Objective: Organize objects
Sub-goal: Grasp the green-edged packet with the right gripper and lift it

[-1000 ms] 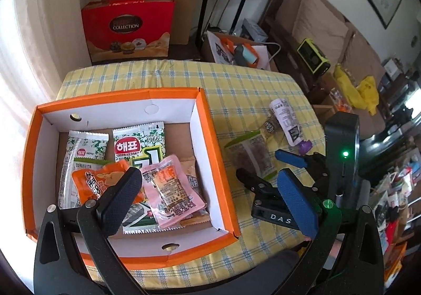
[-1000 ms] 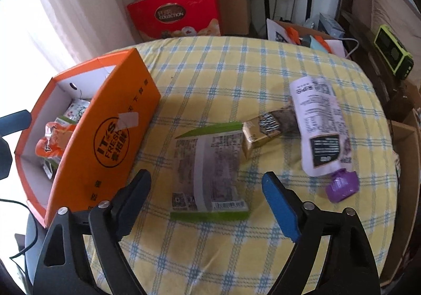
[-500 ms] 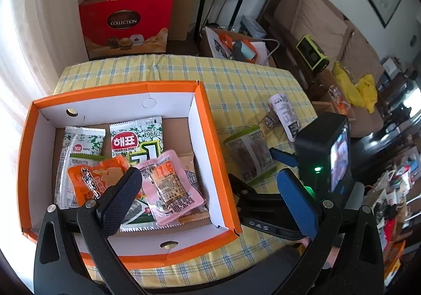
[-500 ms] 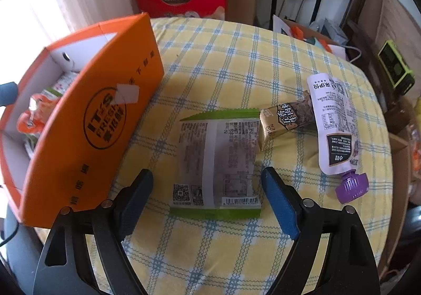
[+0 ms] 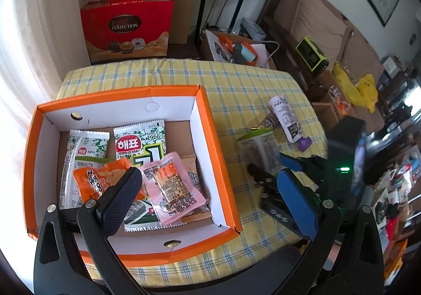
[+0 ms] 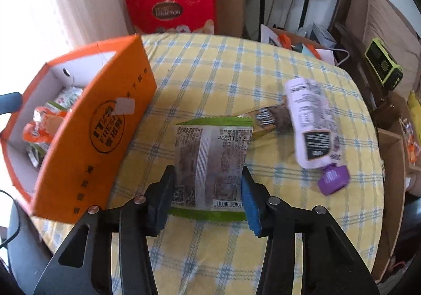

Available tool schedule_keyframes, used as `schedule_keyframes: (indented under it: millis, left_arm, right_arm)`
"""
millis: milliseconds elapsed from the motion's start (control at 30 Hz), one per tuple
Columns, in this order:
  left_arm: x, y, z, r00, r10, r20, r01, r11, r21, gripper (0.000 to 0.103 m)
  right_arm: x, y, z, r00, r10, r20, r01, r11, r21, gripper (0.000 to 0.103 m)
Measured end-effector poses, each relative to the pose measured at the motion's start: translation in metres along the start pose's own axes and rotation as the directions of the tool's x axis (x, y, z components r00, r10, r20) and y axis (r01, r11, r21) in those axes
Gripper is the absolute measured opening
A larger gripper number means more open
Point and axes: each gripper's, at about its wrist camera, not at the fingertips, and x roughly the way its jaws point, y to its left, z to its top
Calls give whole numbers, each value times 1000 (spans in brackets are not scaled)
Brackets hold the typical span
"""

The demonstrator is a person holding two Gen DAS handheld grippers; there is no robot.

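Tablecloth (image 6: 223, 63); right tongs (image 6: 208, 195) just closed around green-edged packet (image 6: 213, 160).

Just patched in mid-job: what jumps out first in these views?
The orange box at table left, holding snack packets. Beside it, the right tongs have just been closing on the green-edged packet on the checked cloth. Further right lies a white pouch with a purple cap.

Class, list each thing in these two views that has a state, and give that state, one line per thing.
Orange cardboard box: open-topped, holding snack packets.
Green-edged snack packet: flat on the tablecloth, between closing fingers.
White pouch with purple cap: lying flat, capped.
Right hand-held gripper: jaws just closing on the packet's sides.
Left hand-held gripper: open, empty.
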Motion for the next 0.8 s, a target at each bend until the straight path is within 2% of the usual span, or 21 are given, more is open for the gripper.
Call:
schedule_keyframes:
  millis: [133, 300, 400, 567, 733, 800]
  left_arm:
    - [1, -13, 7, 1000, 6, 11, -6, 999, 49, 103]
    - [12, -33, 14, 1000, -16, -26, 18, 994, 105, 102]
    - [21, -45, 19, 999, -28, -47, 33, 992, 126, 95]
    - [34, -67, 23, 998, -18, -62, 30, 982, 189, 94]
    - [53, -90, 29, 997, 31, -65, -12, 959, 282, 94]
    - [69, -99, 33, 992, 88, -86, -56, 945, 323, 94]
  right_arm:
    - [-30, -19, -2, 999, 40, 37, -42, 998, 55, 48]
    - [-64, -60, -7, 995, 62, 72, -73, 984, 164, 48]
    - [-78, -80, -11, 994, 69, 88, -86, 974, 208, 48]
    - [-95, -106, -23, 993, 60, 104, -86, 961, 263, 48]
    - [-111, -122, -32, 992, 48, 118, -80, 954, 290, 48]
    - [-116, -128, -36, 992, 39, 121, -75, 950, 304, 48]
